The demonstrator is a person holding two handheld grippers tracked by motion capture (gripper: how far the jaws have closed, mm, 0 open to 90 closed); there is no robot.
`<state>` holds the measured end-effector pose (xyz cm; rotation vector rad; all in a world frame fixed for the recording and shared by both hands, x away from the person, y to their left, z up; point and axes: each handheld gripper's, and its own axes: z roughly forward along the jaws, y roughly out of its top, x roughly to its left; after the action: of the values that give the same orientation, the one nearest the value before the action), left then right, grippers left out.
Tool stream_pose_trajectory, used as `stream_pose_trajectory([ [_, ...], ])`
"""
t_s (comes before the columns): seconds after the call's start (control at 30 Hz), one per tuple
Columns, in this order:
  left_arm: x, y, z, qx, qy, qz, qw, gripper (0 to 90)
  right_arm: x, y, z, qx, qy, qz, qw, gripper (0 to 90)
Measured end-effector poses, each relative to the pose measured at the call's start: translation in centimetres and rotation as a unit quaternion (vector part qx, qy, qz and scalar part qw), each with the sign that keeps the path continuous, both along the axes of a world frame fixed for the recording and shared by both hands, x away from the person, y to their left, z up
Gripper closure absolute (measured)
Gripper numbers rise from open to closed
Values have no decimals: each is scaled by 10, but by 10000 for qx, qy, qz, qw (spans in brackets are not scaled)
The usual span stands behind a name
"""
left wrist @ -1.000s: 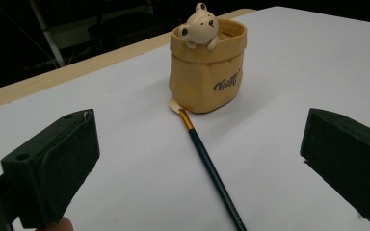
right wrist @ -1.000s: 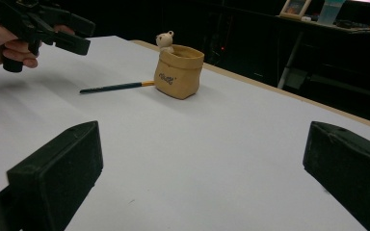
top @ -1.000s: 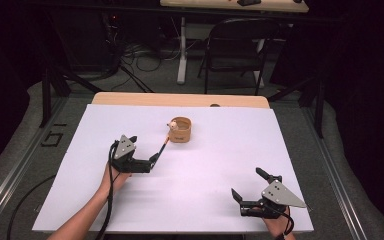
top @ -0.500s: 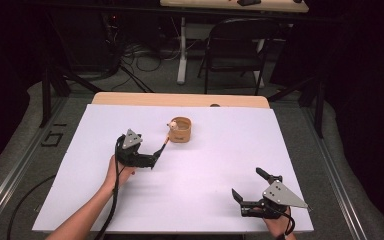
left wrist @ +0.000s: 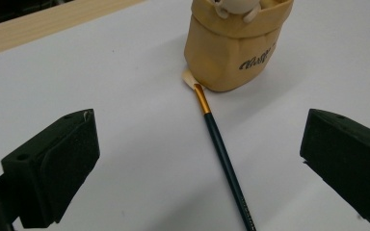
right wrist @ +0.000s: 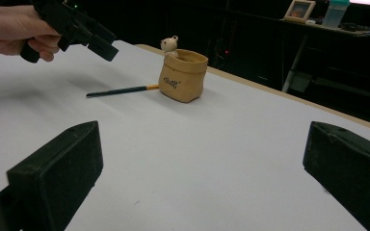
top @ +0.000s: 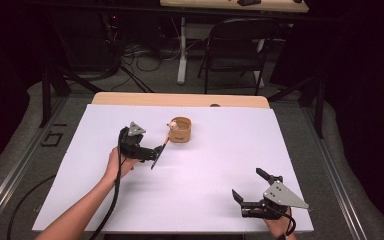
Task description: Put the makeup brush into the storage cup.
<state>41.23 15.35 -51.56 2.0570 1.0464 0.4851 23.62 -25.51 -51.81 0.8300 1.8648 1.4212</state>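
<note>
Paintbrush pickup looks to be my step: the slim dark-handled paintbrush with a gold ferrule [left wrist: 220, 144] lies flat on the white surface [top: 205, 170], its pale bristle tip touching the base of the tan sack-shaped holder with a small bear figure [top: 180, 130]. My left tool [top: 152, 152] hovers released just over the handle; I should lower it astride mid-handle and close squarely. My right tool [top: 250, 192], released too, rests well apart from the holder. Count: one brush, one holder, two tools.
</note>
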Motion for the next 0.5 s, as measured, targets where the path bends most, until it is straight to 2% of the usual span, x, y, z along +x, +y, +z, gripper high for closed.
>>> stream_pose_trajectory([
  [0.17, 8, -6, 3, 314, 370, 13, 9988, 1, 0, 0, 0, 6, -14, -4, 10000, 0],
  [0.3, 15, -11, 6, 476, 715, 11, 9963, 0, 0, 0, -1, -6, 19, 12, 10000, 0],
  [0.5, 25, -17, 11, 675, 788, 119, 9945, 1, 1, 0, 0, -4, 10, 16, 10000, 0],
])
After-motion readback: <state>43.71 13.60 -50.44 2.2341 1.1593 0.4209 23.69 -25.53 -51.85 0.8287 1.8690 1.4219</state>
